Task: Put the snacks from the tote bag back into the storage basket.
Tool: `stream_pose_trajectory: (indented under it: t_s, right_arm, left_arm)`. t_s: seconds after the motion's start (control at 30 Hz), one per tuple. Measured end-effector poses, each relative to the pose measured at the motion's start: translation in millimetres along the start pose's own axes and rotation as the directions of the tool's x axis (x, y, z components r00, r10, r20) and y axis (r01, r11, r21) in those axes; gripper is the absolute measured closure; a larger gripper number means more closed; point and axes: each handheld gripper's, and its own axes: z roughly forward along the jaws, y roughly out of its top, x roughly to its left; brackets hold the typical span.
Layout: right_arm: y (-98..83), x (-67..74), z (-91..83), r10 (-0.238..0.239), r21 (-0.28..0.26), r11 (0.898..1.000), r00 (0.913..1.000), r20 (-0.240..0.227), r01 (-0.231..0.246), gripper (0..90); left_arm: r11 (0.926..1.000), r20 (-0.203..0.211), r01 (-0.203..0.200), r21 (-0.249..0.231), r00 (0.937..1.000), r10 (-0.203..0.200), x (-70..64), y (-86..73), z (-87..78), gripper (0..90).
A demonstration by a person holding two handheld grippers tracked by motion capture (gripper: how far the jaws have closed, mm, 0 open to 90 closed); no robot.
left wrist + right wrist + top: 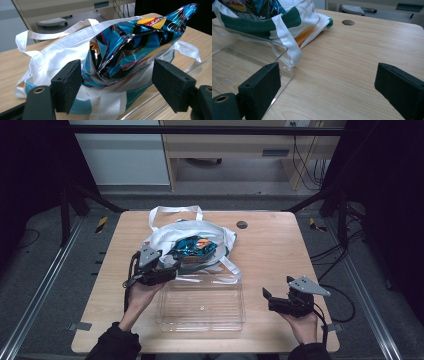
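Dark sleeves; each black tool [159,270] [274,299] carries a grey triangular plate and black cable.

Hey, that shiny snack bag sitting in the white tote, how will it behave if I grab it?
The snack bag looks puffy and creased, so probably light and crushable. Its glossy foil may slip between the left tool's open pads. The floppy tote likely won't brace it.

Premises appear to be a lab recording station. A wooden table [270,255] stands inside a black metal frame [200,129]. Loose cables [305,160] trail beside a desk [225,145] behind.
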Motion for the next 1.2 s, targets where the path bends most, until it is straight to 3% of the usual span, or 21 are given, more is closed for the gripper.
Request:
stream_pose_trajectory:
  t_s: [0.7, 1.0, 1.2]
  right_arm:
    - [0.2, 0.2, 1.1, -0.004, 0.006, 1.000, 1.0000, 0.002, 0.004, 7.0]
    - [0.2, 0.3, 1.3, -0.006, 0.008, 1.000, 1.0000, 0.006, 0.006, 7.0]
    - [0.1, 0.4, 1.2, -0.007, 0.010, 1.000, 0.9999, 0.007, 0.007, 7.0]
  left_arm:
    - [0.9998, 0.033, -0.020, 0.009, 0.9993, 0.020, 0.1, 3.7, 15.5, 39.4]
    - [0.9996, 0.051, -0.026, 0.011, 0.9984, 0.026, 0.3, 4.5, 15.9, 62.8]
    - [0.9996, 0.038, -0.025, 0.011, 0.9990, 0.025, -0.9, 4.0, 14.6, 80.5]
